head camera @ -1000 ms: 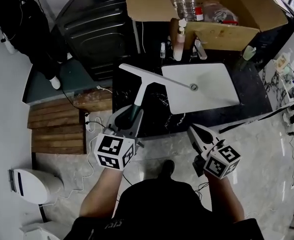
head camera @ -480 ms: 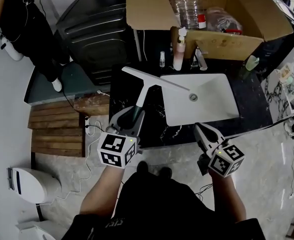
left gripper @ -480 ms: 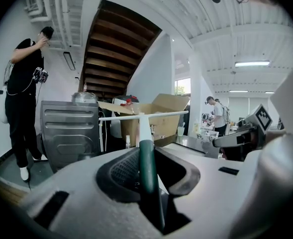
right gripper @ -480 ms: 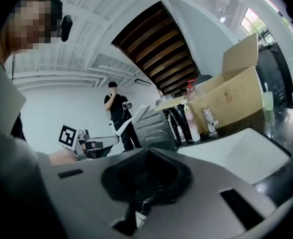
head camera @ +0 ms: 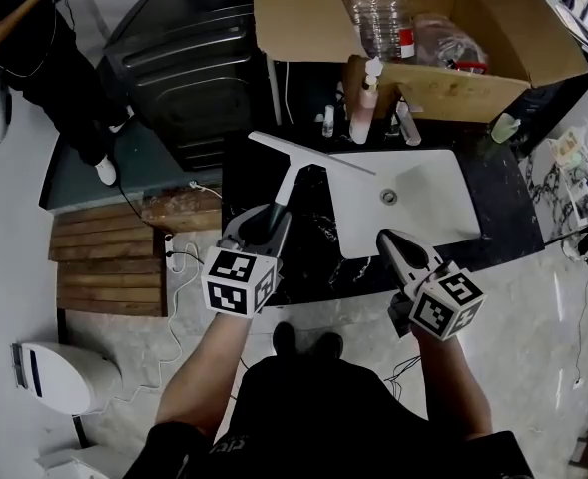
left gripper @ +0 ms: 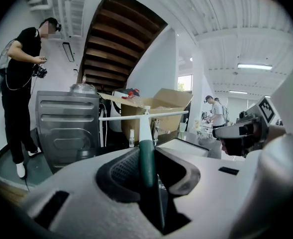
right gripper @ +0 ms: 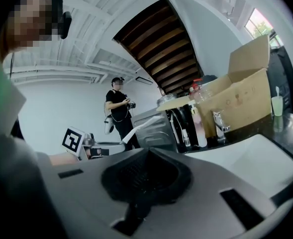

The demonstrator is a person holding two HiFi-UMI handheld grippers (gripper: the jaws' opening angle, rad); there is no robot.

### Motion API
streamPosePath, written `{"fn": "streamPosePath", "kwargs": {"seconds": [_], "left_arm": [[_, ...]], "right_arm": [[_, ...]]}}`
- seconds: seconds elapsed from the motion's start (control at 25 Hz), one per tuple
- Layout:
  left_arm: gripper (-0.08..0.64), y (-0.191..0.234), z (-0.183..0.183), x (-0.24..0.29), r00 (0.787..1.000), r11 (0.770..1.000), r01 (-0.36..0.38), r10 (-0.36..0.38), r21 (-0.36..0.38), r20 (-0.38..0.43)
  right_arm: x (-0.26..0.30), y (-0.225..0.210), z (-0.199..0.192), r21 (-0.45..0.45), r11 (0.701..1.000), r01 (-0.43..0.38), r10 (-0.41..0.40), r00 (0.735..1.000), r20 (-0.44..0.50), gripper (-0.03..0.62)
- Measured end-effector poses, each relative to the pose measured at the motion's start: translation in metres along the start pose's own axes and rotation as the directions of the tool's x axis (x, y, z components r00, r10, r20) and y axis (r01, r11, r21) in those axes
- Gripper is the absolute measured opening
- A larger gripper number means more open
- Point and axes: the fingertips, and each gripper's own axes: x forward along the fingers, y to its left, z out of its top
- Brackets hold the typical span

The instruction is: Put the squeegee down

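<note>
The squeegee has a white blade and stem and a dark green grip. My left gripper is shut on that grip, and the blade hangs above the left part of the black counter, its far end over the white sink. In the left gripper view the green grip sits clamped between the jaws of the left gripper, with the blade level ahead. My right gripper is shut and empty at the counter's front edge, near the sink. The right gripper shows nothing between its pads.
An open cardboard box with plastic bottles stands behind the sink, next to a pump bottle and a faucet. A black machine stands left of the counter, with wooden boards on the floor. A person stands far left.
Both grippers have moved forward toward the counter, the left one carrying the squeegee with it. Both grips look the same as before.
</note>
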Motion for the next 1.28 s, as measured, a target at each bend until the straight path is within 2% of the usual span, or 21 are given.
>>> {"fn": "streamPosePath", "kwargs": {"seconds": [0.24, 0.64, 1.0, 1.28], "left_arm": [[0.101, 0.022, -0.036, 0.027, 0.994, 1.0, 0.006, -0.005, 0.015, -0.106], [0.101, 0.035, -0.098, 0.059, 0.963, 0.999, 0.015, -0.006, 0.032, -0.269], [0.101, 0.042, -0.133, 0.063, 0.937, 0.997, 0.014, 0.015, 0.08, -0.349], [0.103, 0.052, -0.146, 0.074, 0.926, 0.99, 0.029, 0.026, 0.139, -0.376]], "right_arm": [[0.016, 0.006, -0.011, 0.013, 1.0, 0.0, 0.0, 0.999, -0.033, 0.005], [0.008, 0.003, -0.036, 0.053, 0.998, 0.036, -0.032, 0.997, -0.076, 0.005], [0.0, 0.005, -0.054, 0.077, 0.996, 0.055, -0.048, 0.994, -0.099, 0.005], [-0.001, 0.009, -0.049, 0.069, 0.996, 0.064, -0.057, 0.993, -0.1, 0.005]]}}
